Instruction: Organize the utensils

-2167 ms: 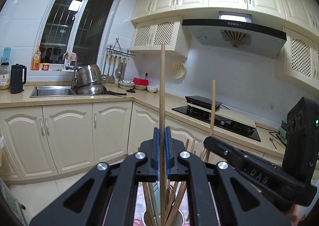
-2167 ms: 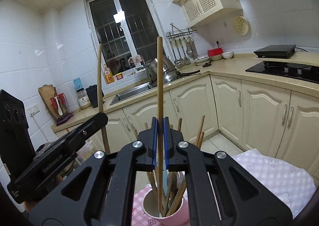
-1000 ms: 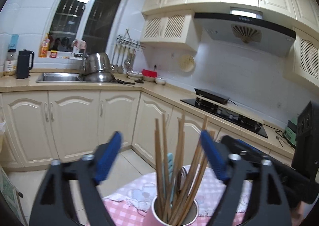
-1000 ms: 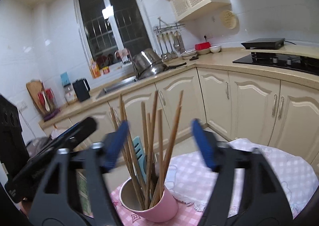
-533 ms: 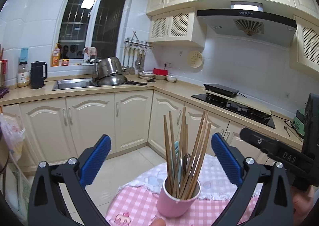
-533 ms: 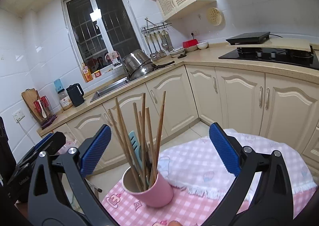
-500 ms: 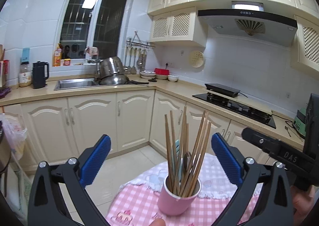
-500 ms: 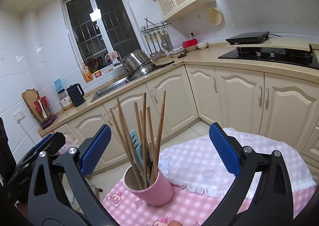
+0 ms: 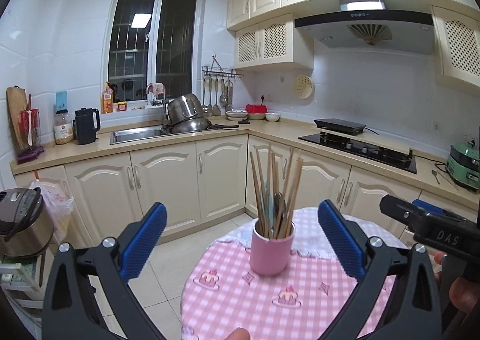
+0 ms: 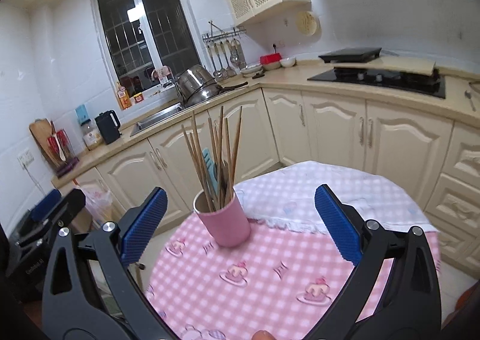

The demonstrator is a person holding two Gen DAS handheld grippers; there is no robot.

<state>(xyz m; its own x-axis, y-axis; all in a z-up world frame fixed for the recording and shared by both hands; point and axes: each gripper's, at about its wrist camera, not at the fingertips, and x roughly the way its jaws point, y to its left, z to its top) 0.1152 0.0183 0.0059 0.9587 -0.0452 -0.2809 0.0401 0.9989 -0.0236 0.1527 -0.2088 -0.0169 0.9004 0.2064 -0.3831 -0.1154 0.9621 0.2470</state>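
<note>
Left wrist view: left gripper [image 9: 242, 238] spread wide, empty; right gripper [image 10: 240, 224] likewise. Pink cup [image 9: 272, 251] upright mid-table on checked cloth [image 9: 240, 295], chopsticks [image 9: 271, 187] bunched inside. Probably between picks; next, finding another stray utensil. None visible on cloth; near table edge cut off.

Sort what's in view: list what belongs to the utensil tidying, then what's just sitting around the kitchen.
Part of the job:
- pink cup on the checked tablecloth
- wooden chopsticks standing in it
- left gripper and right gripper, both open and empty

Just lying about:
- black kettle
- steel pots
- rice cooker
</note>
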